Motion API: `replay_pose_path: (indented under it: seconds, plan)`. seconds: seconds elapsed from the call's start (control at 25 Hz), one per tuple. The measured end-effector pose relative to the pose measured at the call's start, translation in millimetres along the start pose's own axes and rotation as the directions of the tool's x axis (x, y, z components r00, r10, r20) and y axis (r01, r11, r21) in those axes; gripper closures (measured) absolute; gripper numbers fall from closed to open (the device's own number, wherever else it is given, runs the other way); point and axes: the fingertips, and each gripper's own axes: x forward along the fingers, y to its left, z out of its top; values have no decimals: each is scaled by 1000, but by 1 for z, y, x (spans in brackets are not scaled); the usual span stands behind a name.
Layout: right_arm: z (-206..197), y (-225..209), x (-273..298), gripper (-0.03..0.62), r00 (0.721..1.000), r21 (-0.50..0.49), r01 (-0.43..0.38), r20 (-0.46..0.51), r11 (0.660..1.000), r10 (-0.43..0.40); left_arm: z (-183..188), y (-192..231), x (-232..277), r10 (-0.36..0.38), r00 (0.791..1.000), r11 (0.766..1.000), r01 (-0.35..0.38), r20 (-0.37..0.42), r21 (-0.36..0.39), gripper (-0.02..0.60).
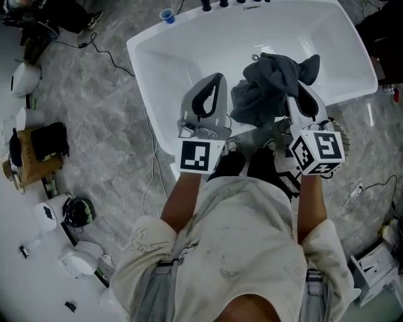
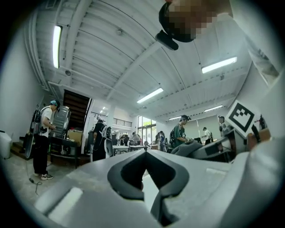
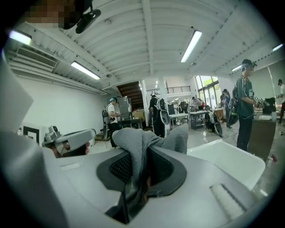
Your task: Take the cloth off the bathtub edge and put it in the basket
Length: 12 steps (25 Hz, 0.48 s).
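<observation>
A dark grey cloth (image 1: 267, 88) hangs bunched over the near part of the white bathtub (image 1: 189, 44). My right gripper (image 1: 301, 94) is shut on it, and in the right gripper view the cloth (image 3: 142, 142) sits pinched between the jaws and folds over their tips. My left gripper (image 1: 216, 80) is held up beside it on the left, shut with nothing in it; its jaw tips meet in the left gripper view (image 2: 144, 153). Both grippers point upward. A woven basket rim (image 1: 340, 129) shows just behind the right gripper's marker cube, mostly hidden.
A blue cup (image 1: 167, 15) stands on the tub's far rim. Cables (image 1: 151, 182) trail over the marble floor. A brown box (image 1: 34, 157) and white appliances (image 1: 75, 261) lie at the left. Several people (image 3: 245, 102) stand in the hall behind.
</observation>
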Motion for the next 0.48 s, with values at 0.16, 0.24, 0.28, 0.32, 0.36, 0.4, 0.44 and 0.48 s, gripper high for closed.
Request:
replay_pose_path:
  seconds: [0.16,0.24,0.28,0.32,0.36,0.4,0.44,0.48]
  plan:
    - [43,-12,-20,525,992,-49,59,114,997,-53,14,-12,7,-29,999,1000,29,38,5,584]
    - [62,-17,-30,525,984,-78,83,162,994,-70,21,-17,12,-42,998,999,42,51,9,584]
    - [73,-20,-35,525,980,-93,95,185,991,-76,25,-20,15,-46,997,999,46,57,12,584]
    - [83,-23,-42,525,975,-104,106,208,989,-82,29,-24,18,-50,997,999,49,61,13,584]
    - [93,-27,-48,525,969,-111,116,230,987,-88,32,-28,21,-53,997,999,52,64,14,584]
    - [104,-30,-54,525,963,-116,127,254,985,-94,35,-32,23,-58,996,998,57,68,14,584]
    - [114,-34,-61,525,956,-121,139,277,983,-100,38,-37,26,-64,995,998,63,70,17,584]
    - [125,-37,-68,525,948,-127,151,301,980,-107,41,-42,28,-73,995,997,71,72,21,584]
